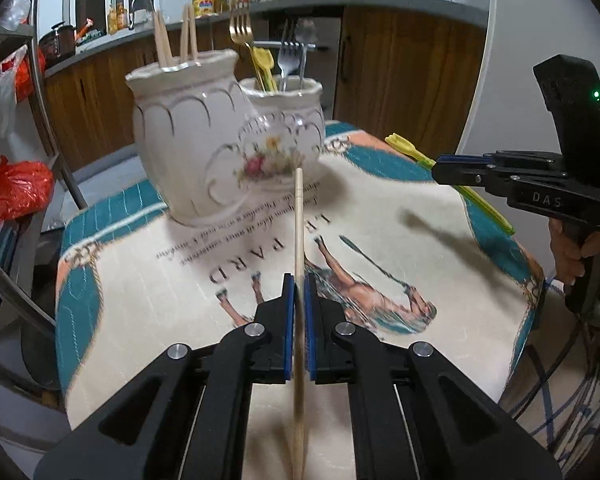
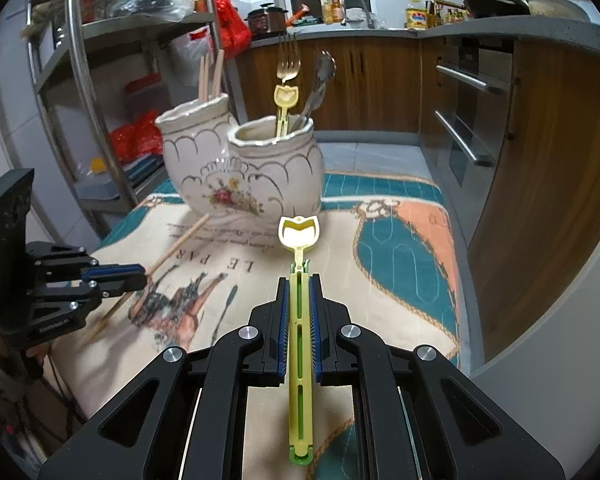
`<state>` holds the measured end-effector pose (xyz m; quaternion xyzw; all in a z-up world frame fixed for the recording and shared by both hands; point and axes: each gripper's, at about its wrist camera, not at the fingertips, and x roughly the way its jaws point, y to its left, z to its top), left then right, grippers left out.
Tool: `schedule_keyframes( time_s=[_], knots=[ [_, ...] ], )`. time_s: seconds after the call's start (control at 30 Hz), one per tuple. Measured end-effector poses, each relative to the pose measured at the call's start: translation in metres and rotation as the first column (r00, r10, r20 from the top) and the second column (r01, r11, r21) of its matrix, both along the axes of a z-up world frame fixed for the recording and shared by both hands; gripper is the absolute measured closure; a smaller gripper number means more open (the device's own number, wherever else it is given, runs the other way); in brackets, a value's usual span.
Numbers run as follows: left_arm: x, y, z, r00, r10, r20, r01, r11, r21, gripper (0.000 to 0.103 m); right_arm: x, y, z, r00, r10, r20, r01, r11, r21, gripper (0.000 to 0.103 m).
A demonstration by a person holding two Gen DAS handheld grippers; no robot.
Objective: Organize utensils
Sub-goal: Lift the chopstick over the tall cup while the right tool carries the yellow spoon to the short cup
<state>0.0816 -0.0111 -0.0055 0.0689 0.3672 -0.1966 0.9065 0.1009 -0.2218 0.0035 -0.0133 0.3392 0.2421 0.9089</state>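
Both our grippers hold utensils above the printed cloth (image 2: 404,312).

The twin-pot holder (image 2: 244,168) stands on the cloth; our left gripper (image 1: 299,280) pinches a wooden chopstick (image 1: 298,216), our right gripper (image 2: 299,280) clamps a yellow-green plastic utensil (image 2: 299,320).

Glossy glazed ceramic jars (image 1: 188,136), matt wood chopstick (image 1: 298,216), yellow plastic spoon (image 2: 300,320), shiny metal forks (image 1: 290,60), woven cloth mat (image 1: 380,200), matt blk plastic grippers.

Tablecloth (image 2: 380,280) print: "LE PAR…", likely "PARD"; right tongs (image 1: 436,168) body: "DAS".
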Motion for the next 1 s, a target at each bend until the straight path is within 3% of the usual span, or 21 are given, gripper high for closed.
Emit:
schedule_keyframes(
  time_s=[0.47,0.73,1.0],
  knots=[
    [-0.001,0.018,0.043,0.982,-0.013,0.186,0.026,0.997,-0.071,0.098,0.019,0.015,0.030,0.998,0.006,0.070,-0.010,0.999,0.046,0.093],
    [0.015,0.029,0.072,0.958,0.032,0.286,0.020,0.984,-0.175,0.098,0.036,0.022,0.052,0.993,0.002,0.114,-0.014,0.994,0.107,0.093],
    [0.054,0.046,0.103,0.928,0.121,0.351,-0.013,0.956,-0.295,0.098,0.063,0.037,0.075,0.982,-0.015,0.191,-0.027,0.976,0.217,0.093]
  ],
)
